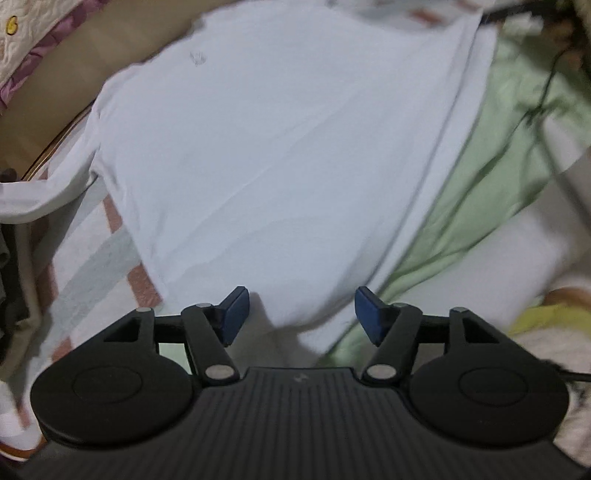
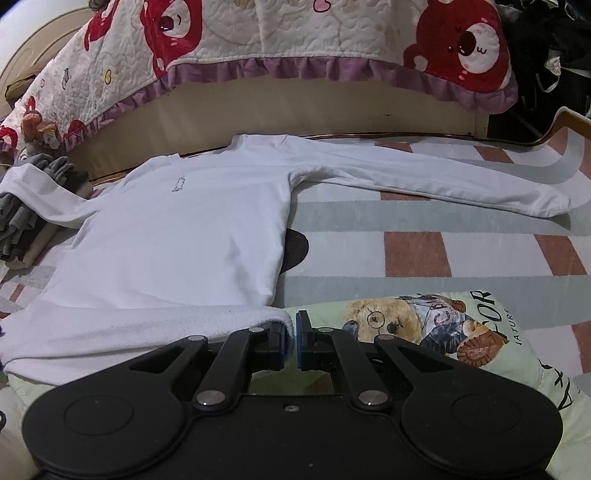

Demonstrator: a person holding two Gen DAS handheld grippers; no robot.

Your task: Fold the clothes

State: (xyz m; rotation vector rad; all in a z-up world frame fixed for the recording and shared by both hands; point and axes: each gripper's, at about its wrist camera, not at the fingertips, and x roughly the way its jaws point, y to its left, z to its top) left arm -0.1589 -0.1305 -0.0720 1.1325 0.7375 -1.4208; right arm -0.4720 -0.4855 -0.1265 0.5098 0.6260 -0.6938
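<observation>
I am holding my left gripper (image 1: 301, 314) above the near hem of a white long-sleeved shirt (image 1: 280, 155), its blue pads (image 1: 236, 314) standing well apart with nothing between them; that view is blurred, so I am not sure whether the pads are touching the cloth. My right gripper (image 2: 290, 341) is pinched down nearly all the way, and its pads seem to be nipping the hem corner of the same shirt (image 2: 177, 236), though the fold is hiding the exact contact.

The shirt is lying flat, chest up, on a bed covered by a striped sheet (image 2: 417, 254) in pink, grey and white. One sleeve (image 2: 436, 181) is stretching out straight across the sheet toward the right of my right view; the other is draping over a pile of grey clothes (image 2: 22, 218) at the left. A pale green garment with a teddy-bear print (image 2: 417, 325) is lying under the hem. A quilt with red bears (image 2: 280, 33) is hanging over the headboard.
</observation>
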